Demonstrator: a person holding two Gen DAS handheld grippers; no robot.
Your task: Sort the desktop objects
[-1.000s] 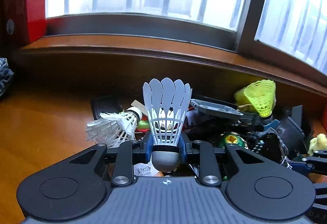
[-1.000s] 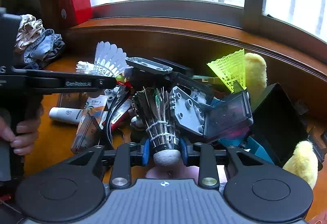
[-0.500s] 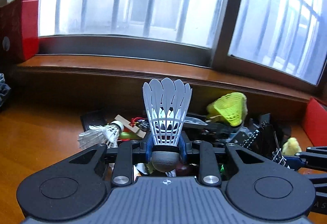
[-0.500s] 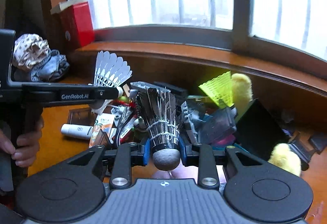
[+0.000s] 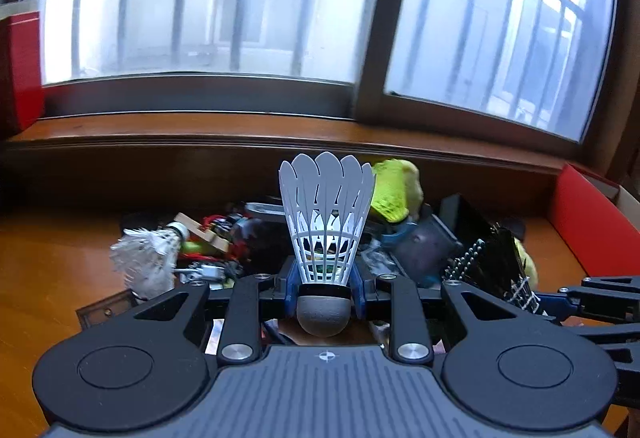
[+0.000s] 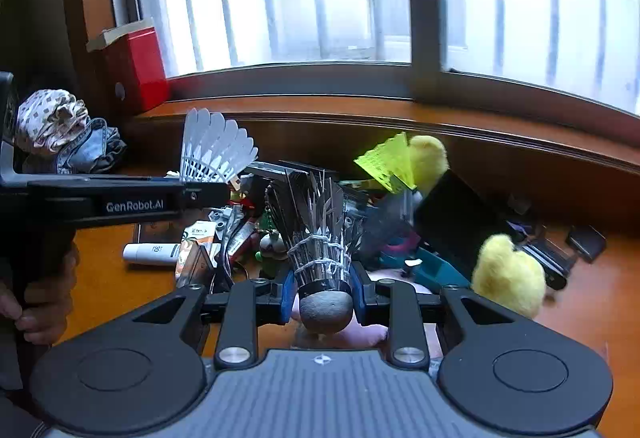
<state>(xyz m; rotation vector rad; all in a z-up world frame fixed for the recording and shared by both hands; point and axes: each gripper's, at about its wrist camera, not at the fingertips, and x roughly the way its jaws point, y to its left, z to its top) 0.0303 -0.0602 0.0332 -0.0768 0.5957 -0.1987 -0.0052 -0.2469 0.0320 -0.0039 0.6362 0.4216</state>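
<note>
My left gripper (image 5: pixel 323 292) is shut on a white plastic shuttlecock (image 5: pixel 326 222), its grey cork toward the camera and its skirt upright. My right gripper (image 6: pixel 324 292) is shut on a black feather shuttlecock (image 6: pixel 318 234) held the same way. Both hang above a heap of small objects (image 6: pixel 320 206) on the wooden desk (image 5: pixel 52 278). In the right wrist view the left gripper (image 6: pixel 208 194) crosses from the left with the white plastic shuttlecock (image 6: pixel 214 150). A white feather shuttlecock (image 5: pixel 148 254) lies at the heap's left edge, and a yellow shuttlecock (image 5: pixel 390 194) sits at its back.
A red box (image 6: pixel 136 70) stands on the window sill at the left, another red box (image 5: pixel 588 214) at the desk's right. Folded cloths (image 6: pixel 68 134) lie far left. Two yellow plush toys (image 6: pixel 508 274) and a white tube (image 6: pixel 150 253) lie around the heap. A person's hand (image 6: pixel 36 314) grips the left handle.
Both grippers have risen and drawn back from the heap, each with its shuttlecock still held. More of the window and the right red box have come into view.
</note>
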